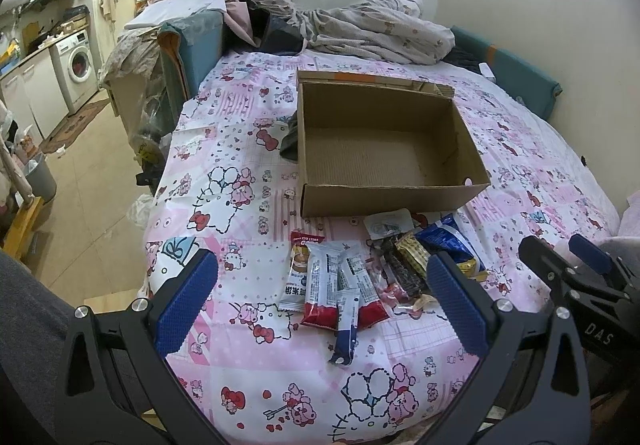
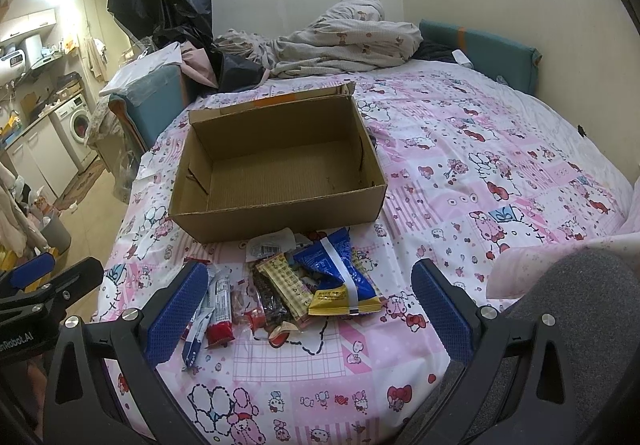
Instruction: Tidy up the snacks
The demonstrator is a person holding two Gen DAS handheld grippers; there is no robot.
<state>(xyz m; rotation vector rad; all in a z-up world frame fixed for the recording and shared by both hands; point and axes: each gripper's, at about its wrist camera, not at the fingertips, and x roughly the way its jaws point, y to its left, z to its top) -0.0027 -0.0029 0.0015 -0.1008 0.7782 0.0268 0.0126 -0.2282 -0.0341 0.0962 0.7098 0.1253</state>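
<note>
Nothing packed: cardboard box (image 2: 276, 169) empty beyond both spread, empty grippers (image 1: 328, 297) (image 2: 308, 309); snacks (image 2: 288, 285) lie loose between fingers.

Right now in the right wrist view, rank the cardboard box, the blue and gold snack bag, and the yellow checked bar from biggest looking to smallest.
1. Cardboard box, by far the largest, though farther away.
2. Blue and gold snack bag.
3. Yellow checked bar, narrower; it lies beside the bag at similar nearness, so that comparison is fair.
</note>
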